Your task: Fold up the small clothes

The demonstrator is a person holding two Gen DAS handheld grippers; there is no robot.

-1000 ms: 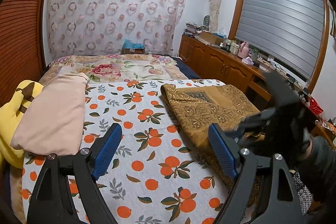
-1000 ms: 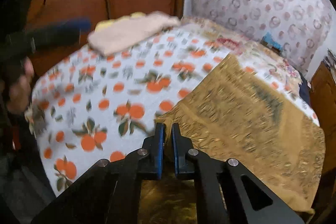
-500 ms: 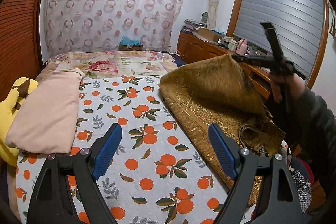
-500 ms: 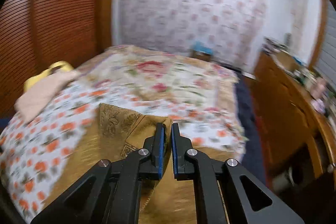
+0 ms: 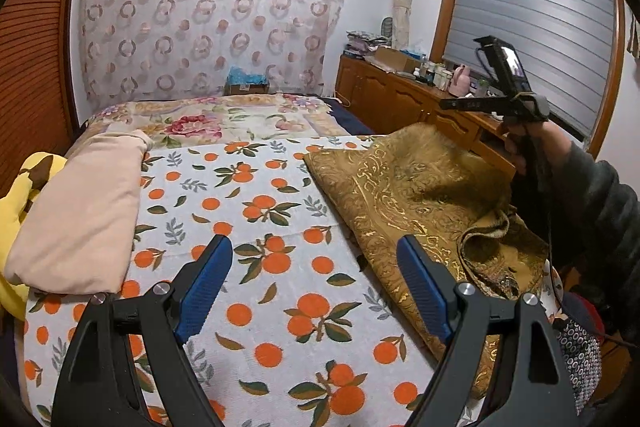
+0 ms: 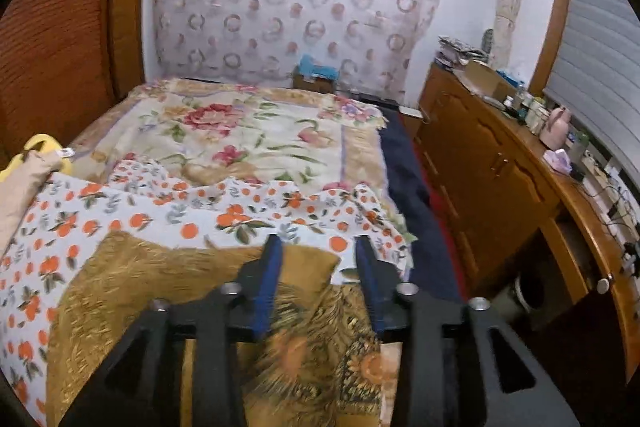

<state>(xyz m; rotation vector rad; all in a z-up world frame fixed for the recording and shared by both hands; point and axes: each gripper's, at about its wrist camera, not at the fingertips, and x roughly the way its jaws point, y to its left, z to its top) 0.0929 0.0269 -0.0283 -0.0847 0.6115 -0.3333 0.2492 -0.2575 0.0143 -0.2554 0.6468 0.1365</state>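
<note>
Left tool [image 5: 312, 275]: jaws wide apart, empty, above orange-print sheet [image 5: 260, 227]. Right tool [image 6: 318, 259]: jaws parted, holding nothing, over gold cloth [image 6: 160, 279]. Gold cloth: rumpled, on bed's 3 o'clock side. Pink pillow [image 5: 80, 211]: 9 o'clock. Floral blanket [image 6: 240, 135]: 12 o'clock.

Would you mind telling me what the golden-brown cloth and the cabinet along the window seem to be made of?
Golden-brown cloth: looks like a soft woven textile with shiny gold paisley print, perhaps metallic thread; it drapes and bunches in folds. Cabinet: apparently varnished wood, with warm orange-brown panelled doors and a glossy top.
</note>
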